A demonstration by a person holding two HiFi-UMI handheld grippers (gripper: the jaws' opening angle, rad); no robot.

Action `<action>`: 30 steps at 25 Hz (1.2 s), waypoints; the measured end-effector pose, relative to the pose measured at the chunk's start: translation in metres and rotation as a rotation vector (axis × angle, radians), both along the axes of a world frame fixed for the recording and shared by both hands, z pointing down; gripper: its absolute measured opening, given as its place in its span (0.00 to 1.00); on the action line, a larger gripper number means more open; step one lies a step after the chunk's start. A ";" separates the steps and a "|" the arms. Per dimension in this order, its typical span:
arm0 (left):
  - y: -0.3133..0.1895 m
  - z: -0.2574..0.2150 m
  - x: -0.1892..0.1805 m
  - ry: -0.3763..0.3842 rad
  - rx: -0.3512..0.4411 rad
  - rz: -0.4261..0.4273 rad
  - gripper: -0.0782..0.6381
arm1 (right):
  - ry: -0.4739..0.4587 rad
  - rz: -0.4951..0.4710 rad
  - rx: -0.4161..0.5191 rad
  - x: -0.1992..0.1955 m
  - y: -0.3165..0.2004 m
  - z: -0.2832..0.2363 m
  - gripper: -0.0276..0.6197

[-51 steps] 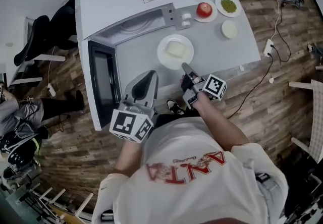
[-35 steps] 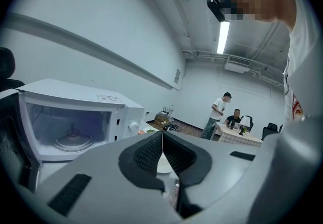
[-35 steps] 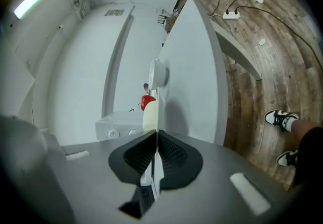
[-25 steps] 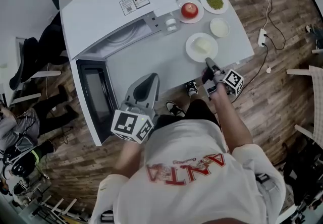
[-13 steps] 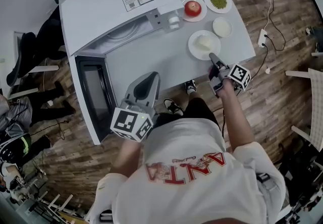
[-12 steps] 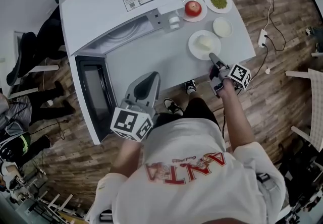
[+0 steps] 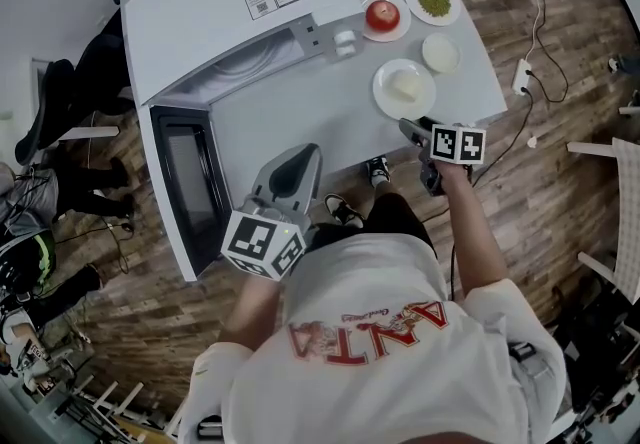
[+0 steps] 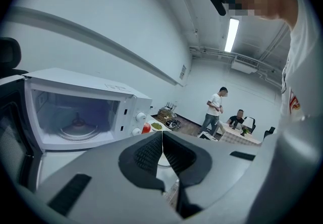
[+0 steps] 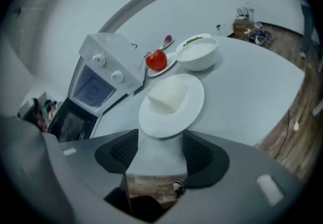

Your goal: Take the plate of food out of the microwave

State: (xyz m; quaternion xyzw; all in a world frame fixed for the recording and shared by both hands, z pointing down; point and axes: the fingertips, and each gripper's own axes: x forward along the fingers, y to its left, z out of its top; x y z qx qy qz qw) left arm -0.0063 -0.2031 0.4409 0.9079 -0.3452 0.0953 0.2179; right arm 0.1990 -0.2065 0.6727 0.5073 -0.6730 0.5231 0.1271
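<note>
In the head view the plate of food (image 7: 404,89) is seen on the surface (image 7: 300,107), outside the microwave (image 7: 230,12), just ahead of the right gripper (image 7: 412,130) and well right of the left gripper (image 7: 296,168). In the left gripper view the jaws are met on nothing. In the right gripper view the jaws are opening, and the round white plate with its pale block is found straight ahead, its near rim at their mouth, unpressed.

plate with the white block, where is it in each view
Head view: plate upper right, near the front edge of the table.
Left gripper view: not clearly visible; the shut left gripper covers that spot.
Right gripper view: plate at centre.
Shared landmark: red apple, beyond the plate.
</note>
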 end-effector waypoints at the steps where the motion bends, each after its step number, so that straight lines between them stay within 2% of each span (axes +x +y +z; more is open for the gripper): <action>1: 0.001 0.000 0.001 -0.002 -0.001 0.001 0.12 | 0.060 -0.052 -0.006 -0.001 0.003 0.003 0.43; 4: 0.004 0.000 0.002 -0.003 -0.002 0.004 0.12 | 0.221 -0.168 -0.015 -0.001 0.009 0.008 0.43; 6: 0.005 -0.002 0.004 0.000 0.000 0.008 0.12 | 0.235 -0.172 -0.008 0.000 0.010 0.005 0.43; 9: 0.005 -0.008 0.005 0.006 0.018 0.009 0.12 | 0.162 -0.097 0.067 0.003 0.004 -0.022 0.24; 10: 0.004 -0.011 0.005 0.010 0.026 0.006 0.12 | 0.148 -0.077 0.109 0.004 0.001 -0.035 0.12; 11: 0.003 -0.015 0.004 0.013 0.037 0.002 0.12 | 0.127 -0.067 0.155 0.004 -0.002 -0.050 0.05; 15: -0.003 -0.032 -0.004 0.003 0.102 -0.017 0.12 | 0.011 -0.073 0.321 -0.005 -0.009 -0.112 0.05; 22: -0.014 -0.073 -0.030 0.012 0.209 -0.087 0.12 | 0.013 -0.148 0.587 -0.027 -0.025 -0.222 0.05; 30: -0.012 -0.118 -0.070 0.006 0.323 -0.197 0.12 | 0.037 -0.345 0.853 -0.090 -0.032 -0.333 0.05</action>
